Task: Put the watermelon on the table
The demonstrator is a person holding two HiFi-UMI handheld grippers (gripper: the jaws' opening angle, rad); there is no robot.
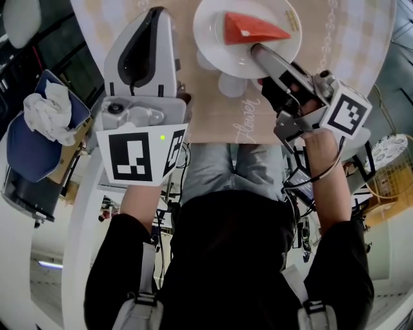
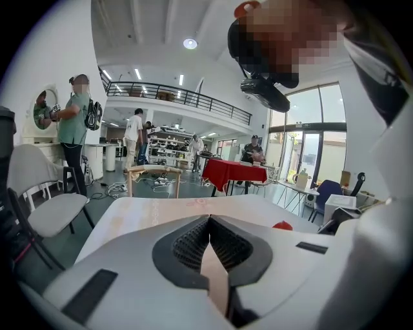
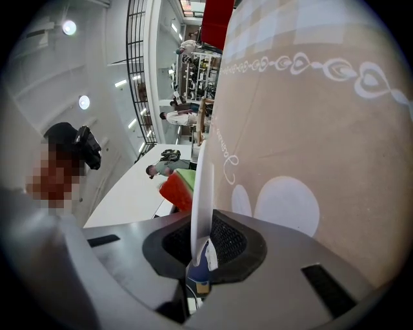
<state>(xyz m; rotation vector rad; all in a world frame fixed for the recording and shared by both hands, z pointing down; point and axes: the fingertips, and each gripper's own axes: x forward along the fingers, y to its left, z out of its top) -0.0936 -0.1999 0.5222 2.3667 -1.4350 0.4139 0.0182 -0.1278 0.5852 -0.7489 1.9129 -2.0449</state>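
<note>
A red watermelon wedge [image 1: 255, 29] with a green rind lies on a white plate [image 1: 213, 38] above the round table [image 1: 213, 116] with its beige cloth. My right gripper [image 1: 258, 50] is shut on the plate's near rim. In the right gripper view the plate [image 3: 201, 193] runs edge-on between the pads of my right gripper [image 3: 201, 248], with the watermelon [image 3: 177, 190] beyond. My left gripper [image 1: 155, 13] is over the table's left side, shut and empty. In the left gripper view the tips of my left gripper [image 2: 208, 222] meet, and a bit of the watermelon [image 2: 282, 225] shows at the right.
A blue chair [image 1: 26, 148] with a crumpled white cloth [image 1: 48, 109] stands left of the table. White circles [image 1: 232, 84] are printed on the tablecloth near the plate. Beyond the table, a grey chair [image 2: 45, 206], a red-covered table [image 2: 229, 171] and several people occupy the hall.
</note>
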